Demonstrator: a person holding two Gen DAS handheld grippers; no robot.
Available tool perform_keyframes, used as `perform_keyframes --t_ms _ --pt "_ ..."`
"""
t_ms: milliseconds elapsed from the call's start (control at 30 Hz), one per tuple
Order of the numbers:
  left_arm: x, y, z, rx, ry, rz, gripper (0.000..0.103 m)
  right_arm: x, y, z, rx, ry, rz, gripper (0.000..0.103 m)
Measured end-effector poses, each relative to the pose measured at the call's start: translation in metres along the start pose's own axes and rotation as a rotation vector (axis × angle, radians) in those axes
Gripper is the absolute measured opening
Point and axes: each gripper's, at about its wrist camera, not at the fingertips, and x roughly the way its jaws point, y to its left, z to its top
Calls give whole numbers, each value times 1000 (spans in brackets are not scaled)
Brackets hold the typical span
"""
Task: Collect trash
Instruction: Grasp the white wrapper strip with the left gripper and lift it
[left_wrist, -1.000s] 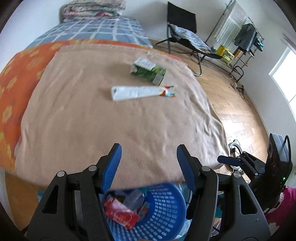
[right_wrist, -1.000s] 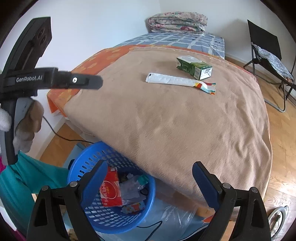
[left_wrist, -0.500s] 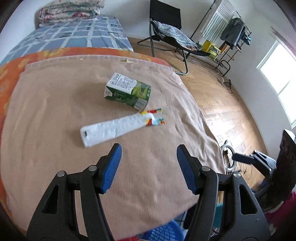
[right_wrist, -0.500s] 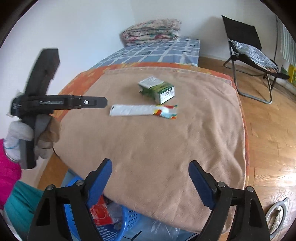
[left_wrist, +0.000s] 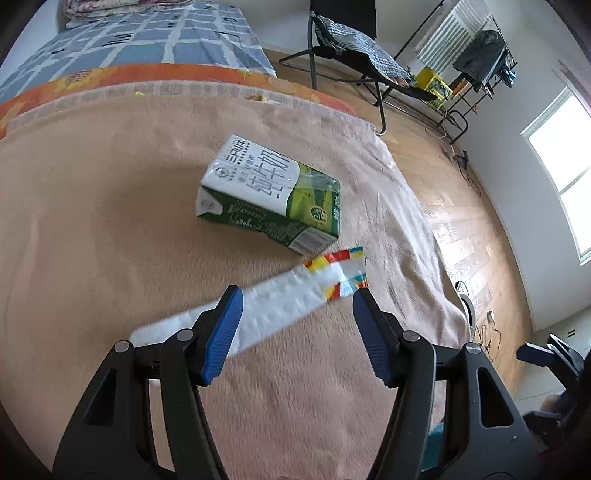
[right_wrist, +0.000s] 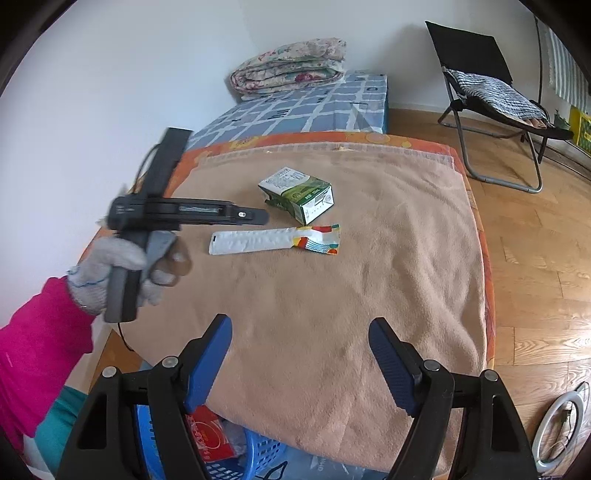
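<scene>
A long white wrapper (left_wrist: 280, 308) with a coloured end lies on the tan blanket (left_wrist: 92, 229). A green and white milk carton (left_wrist: 269, 197) lies just beyond it. My left gripper (left_wrist: 295, 314) is open, hovering right over the wrapper, its fingers on either side of it. In the right wrist view the wrapper (right_wrist: 273, 240) and the carton (right_wrist: 297, 194) lie mid-bed, with the left gripper (right_wrist: 258, 216) just above the wrapper's left end. My right gripper (right_wrist: 301, 354) is open and empty over the blanket's near edge. A blue trash basket (right_wrist: 255, 454) with trash sits below that edge.
A folded quilt (right_wrist: 291, 68) lies at the bed's far end. A black folding chair (right_wrist: 491, 92) stands on the wood floor to the right. A clothes rack (left_wrist: 476, 62) stands by the wall. A white ring light (right_wrist: 557, 430) lies on the floor.
My left gripper has moved from above the basket forward across the bed to the wrapper. My right gripper has risen and turned toward the bed. Both stayed open.
</scene>
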Motion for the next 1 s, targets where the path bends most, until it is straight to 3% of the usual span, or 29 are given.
perform_keyframes --t_ms 467,667,800,933,1000 --pt "43 13 7 -28 65 -13 64 9 1 4 14 14 13 80" --pt "41 -10 -5 97 131 -15 64 11 -7 13 37 6 22 79" --pt "40 -24 -15 173 158 46 64 17 -19 19 80 14 29 80" --pt "22 -19 -20 77 132 134 64 16 -26 20 104 9 23 80" --pt "11 -12 -24 8 129 115 64 15 -29 20 116 7 29 80"
